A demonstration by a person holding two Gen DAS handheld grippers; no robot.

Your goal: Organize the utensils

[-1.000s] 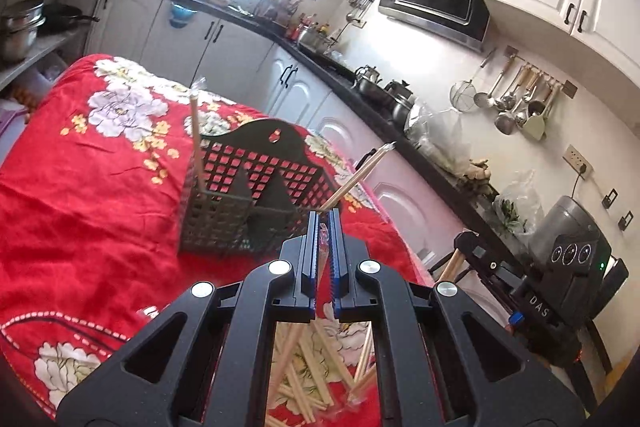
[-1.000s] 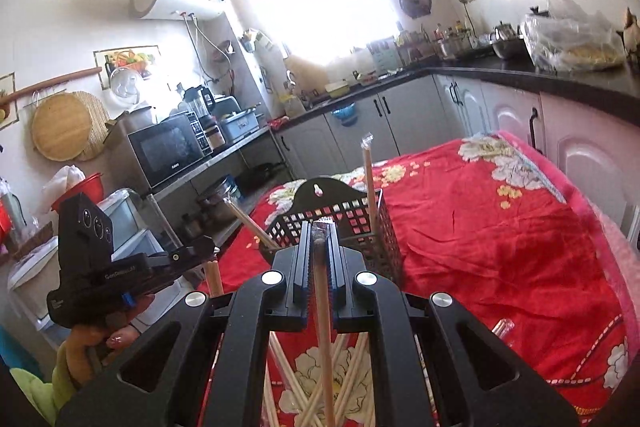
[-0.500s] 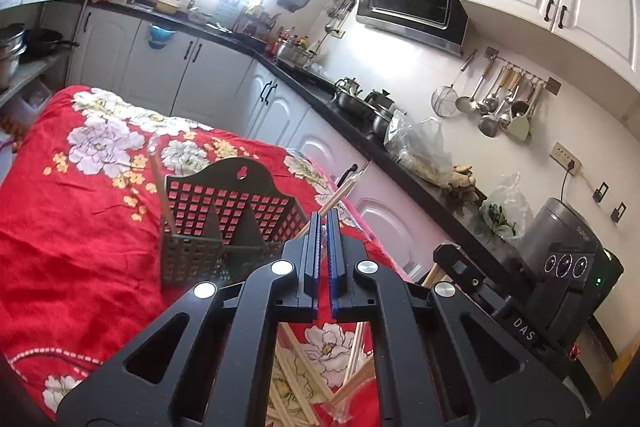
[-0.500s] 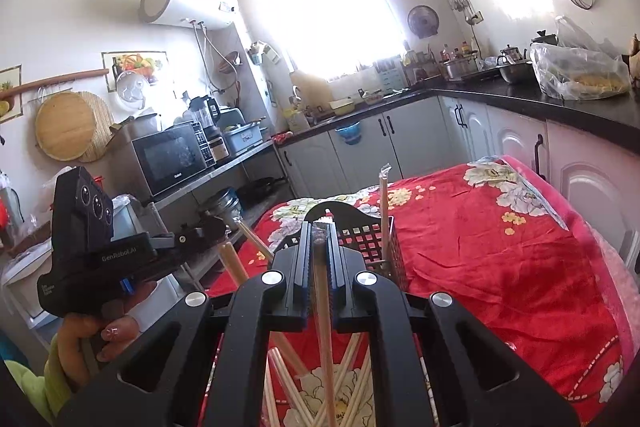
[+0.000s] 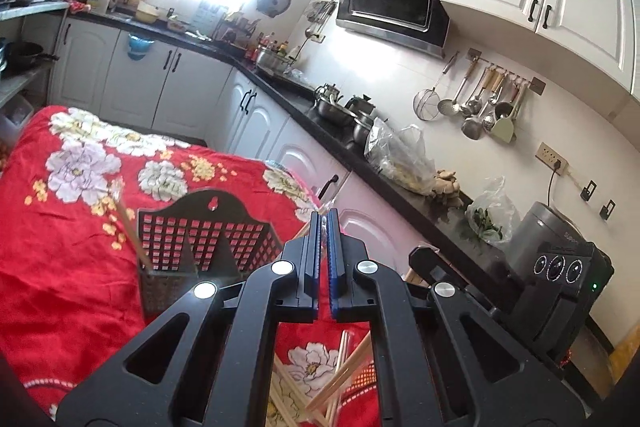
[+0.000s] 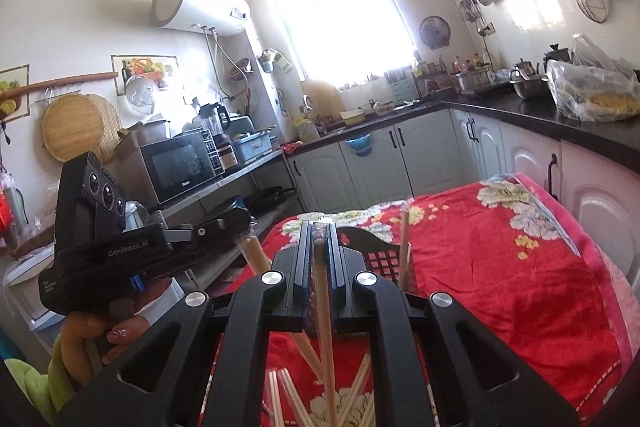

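A black perforated utensil basket (image 5: 208, 239) stands on the red floral tablecloth (image 5: 60, 267), with one chopstick (image 5: 130, 231) leaning in its left compartment. My left gripper (image 5: 324, 223) is shut above and right of the basket; the right wrist view shows wooden chopsticks (image 6: 254, 257) hanging slantwise from its tip (image 6: 245, 222). My right gripper (image 6: 320, 231) is shut on a single chopstick (image 6: 323, 307) that runs down between its jaws. It hovers just in front of the basket (image 6: 384, 255). Several loose chopsticks (image 6: 360, 387) lie on the cloth below both grippers.
A person's hand (image 6: 116, 331) holds the left gripper. White cabinets and a dark counter with pots (image 5: 340, 107) run along the table's far and right sides. A grey appliance (image 5: 560, 267) stands at the right, and a microwave (image 6: 180, 163) on a shelf at the left.
Both grippers have risen, each still shut on chopsticks. The basket and cloth now sit lower and farther off in both views.
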